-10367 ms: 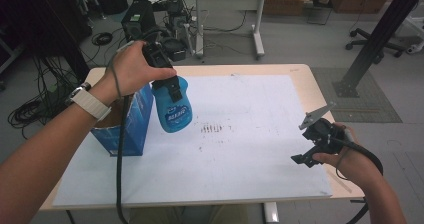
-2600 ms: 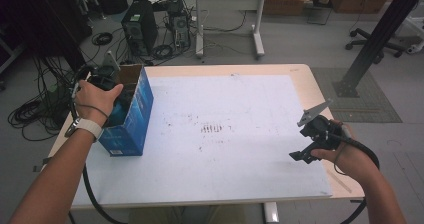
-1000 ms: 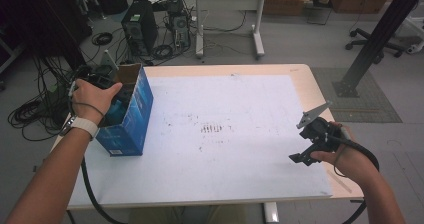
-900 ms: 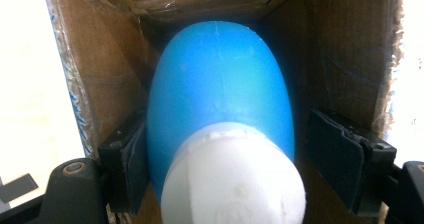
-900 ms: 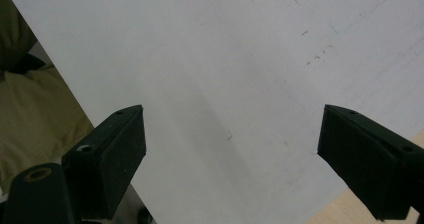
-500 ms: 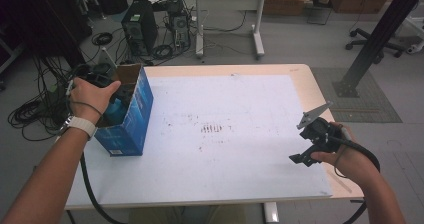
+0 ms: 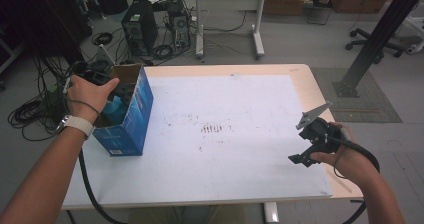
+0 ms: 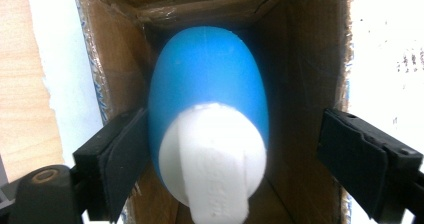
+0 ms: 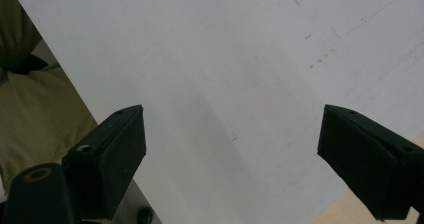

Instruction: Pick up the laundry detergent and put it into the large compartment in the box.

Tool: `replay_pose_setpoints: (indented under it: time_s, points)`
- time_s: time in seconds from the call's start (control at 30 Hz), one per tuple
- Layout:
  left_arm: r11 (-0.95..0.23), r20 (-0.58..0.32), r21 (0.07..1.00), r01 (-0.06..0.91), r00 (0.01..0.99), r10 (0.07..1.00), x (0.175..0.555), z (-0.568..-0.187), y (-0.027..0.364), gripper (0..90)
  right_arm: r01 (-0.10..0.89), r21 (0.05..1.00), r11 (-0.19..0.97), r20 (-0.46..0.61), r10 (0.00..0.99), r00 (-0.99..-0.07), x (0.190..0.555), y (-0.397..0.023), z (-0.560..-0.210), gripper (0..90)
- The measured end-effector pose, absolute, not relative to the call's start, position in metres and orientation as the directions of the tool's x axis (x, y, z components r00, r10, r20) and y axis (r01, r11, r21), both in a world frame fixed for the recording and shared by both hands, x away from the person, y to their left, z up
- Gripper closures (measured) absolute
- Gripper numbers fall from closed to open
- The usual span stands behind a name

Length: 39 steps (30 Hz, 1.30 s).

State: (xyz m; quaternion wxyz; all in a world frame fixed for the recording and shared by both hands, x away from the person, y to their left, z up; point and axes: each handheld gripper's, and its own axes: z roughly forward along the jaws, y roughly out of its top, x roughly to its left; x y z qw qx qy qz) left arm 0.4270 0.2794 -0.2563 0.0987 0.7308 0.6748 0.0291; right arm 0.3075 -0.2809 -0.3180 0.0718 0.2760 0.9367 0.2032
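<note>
Currently the blue bottle [image 8: 207, 99] with its white cap [image 8: 215, 159] sits inside the open cardboard box [image 7: 131, 115], which stands at the left edge of the surface [image 7: 240, 149]. In the left gripper view the bottle's long axis runs along the line of sight into the box, cap end nearest the camera, blue body receding toward the box bottom. The left tongs [image 8: 235, 164] straddle the bottle with jaws spread: the left-hand jaw lies against or just beside the blue side, the other stands clearly apart from it with a dark gap between, so nothing is gripped. The left hand [image 7: 90, 91] holds these tongs over the box mouth in the high view. The right tongs [image 7: 312, 141] hover over the right edge of the surface, well apart from the box, jaws wide and empty above the bare white sheet [image 9: 225, 84]. Judgement: the bottle lies directly between and ahead of the left jaws, so the left hand is the nearer by far; any next move, whether regrasp or pull-back, goes along the bottle's axis, out through the box mouth.
</note>
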Motion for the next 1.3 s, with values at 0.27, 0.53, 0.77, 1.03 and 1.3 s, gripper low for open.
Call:
replay_pose_setpoints:
  time_s: [0.27, 0.53, 0.77, 1.03, 1.3]
  points:
    - [-0.086, -0.08, 0.214, 0.973, 0.105, 0.991, 0.425, -0.248, 0.278, 12.0, 0.488, 0.422, 0.764, -0.025, 0.548, -0.836, 0.306, -0.282, -0.317, 11.9]
    - [-0.113, -0.05, 0.217, 0.97, 0.126, 0.991, 0.426, -0.234, 0.274, 11.3, 0.49, 0.422, 0.762, -0.026, 0.551, -0.834, 0.304, -0.283, -0.316, 12.0]
    - [-0.156, -0.021, 0.248, 0.956, 0.166, 0.986, 0.425, -0.218, 0.27, 11.5, 0.491, 0.423, 0.762, -0.026, 0.552, -0.834, 0.304, -0.283, -0.315, 12.0]
    - [-0.18, -0.035, 0.275, 0.944, 0.197, 0.98, 0.424, -0.201, 0.264, 10.8, 0.489, 0.422, 0.764, -0.025, 0.549, -0.836, 0.304, -0.281, -0.314, 12.0]
    - [-0.215, -0.019, 0.305, 0.928, 0.232, 0.973, 0.421, -0.183, 0.258, 10.8, 0.488, 0.422, 0.764, -0.031, 0.55, -0.834, 0.305, -0.281, -0.312, 12.0]
